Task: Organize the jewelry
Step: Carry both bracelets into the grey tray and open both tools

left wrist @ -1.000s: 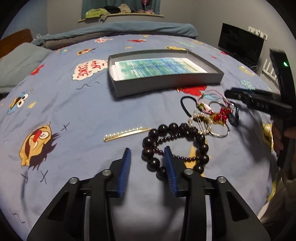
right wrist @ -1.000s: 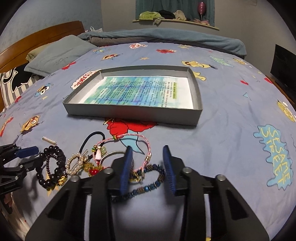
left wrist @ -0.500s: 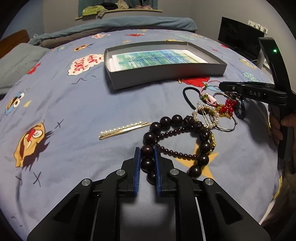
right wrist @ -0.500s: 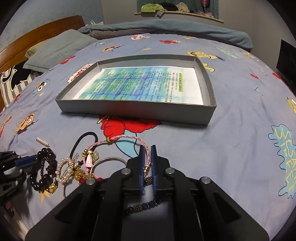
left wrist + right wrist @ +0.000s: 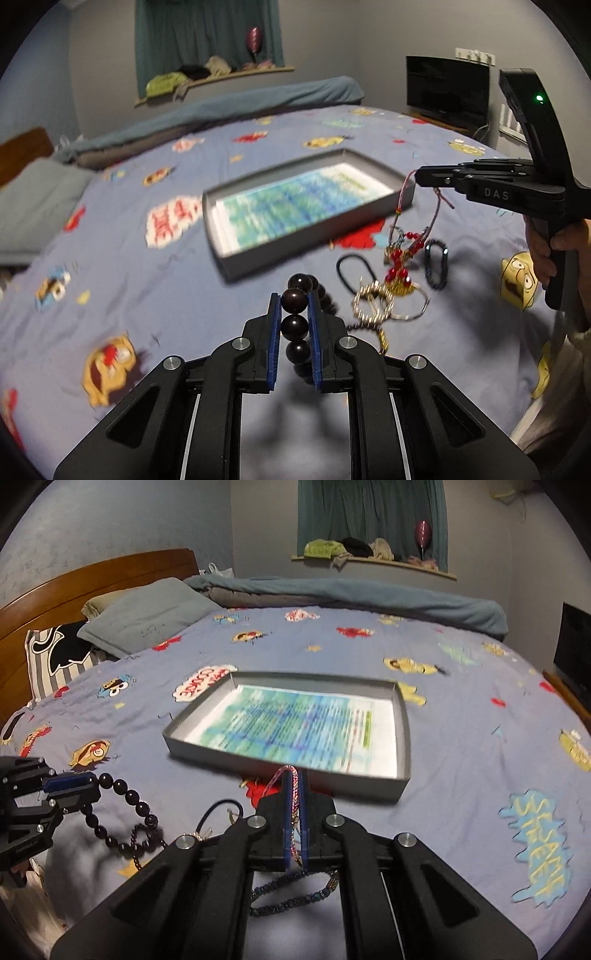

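You've clamped the left gripper [image 5: 294, 314] on the dark bead bracelet [image 5: 294, 326] and the right gripper [image 5: 293, 812] on the pink cord bracelet [image 5: 291, 797] (both were open), lifting each clear of the bedspread [image 5: 461, 757] toward the grey tray [image 5: 402, 738].

A wooden headboard [image 5: 92, 579] stood behind a grey pillow [image 5: 147, 616]. A dark screen [image 5: 447, 88] sat by the wall, with clothes [image 5: 347, 548] on a shelf [image 5: 373, 563].
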The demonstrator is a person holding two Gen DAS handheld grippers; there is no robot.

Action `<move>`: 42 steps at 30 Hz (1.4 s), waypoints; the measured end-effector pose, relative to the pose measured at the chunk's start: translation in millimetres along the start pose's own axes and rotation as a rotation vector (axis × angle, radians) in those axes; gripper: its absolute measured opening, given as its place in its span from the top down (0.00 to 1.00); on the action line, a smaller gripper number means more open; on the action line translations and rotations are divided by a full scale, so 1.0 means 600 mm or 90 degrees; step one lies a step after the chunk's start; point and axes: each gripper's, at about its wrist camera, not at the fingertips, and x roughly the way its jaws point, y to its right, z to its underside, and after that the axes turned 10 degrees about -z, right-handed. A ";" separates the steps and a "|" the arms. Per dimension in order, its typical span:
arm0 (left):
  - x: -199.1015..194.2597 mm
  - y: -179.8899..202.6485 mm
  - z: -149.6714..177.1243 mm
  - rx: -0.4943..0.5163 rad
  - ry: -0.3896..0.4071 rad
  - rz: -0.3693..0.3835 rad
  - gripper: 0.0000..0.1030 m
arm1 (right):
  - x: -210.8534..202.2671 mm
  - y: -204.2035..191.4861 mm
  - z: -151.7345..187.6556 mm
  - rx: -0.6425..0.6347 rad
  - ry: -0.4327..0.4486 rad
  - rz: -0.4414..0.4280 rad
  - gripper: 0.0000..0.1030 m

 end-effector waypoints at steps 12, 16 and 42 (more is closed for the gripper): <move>-0.032 -0.016 -0.045 -0.004 0.042 -0.017 0.85 | -0.064 0.016 -0.039 0.005 0.051 0.012 0.97; -0.036 -0.015 -0.046 -0.005 0.043 -0.015 0.85 | -0.087 0.019 -0.049 0.000 0.070 0.018 0.97; 0.225 -0.028 -0.251 0.018 0.004 -0.006 0.85 | 0.107 0.128 -0.191 0.019 0.054 0.090 0.97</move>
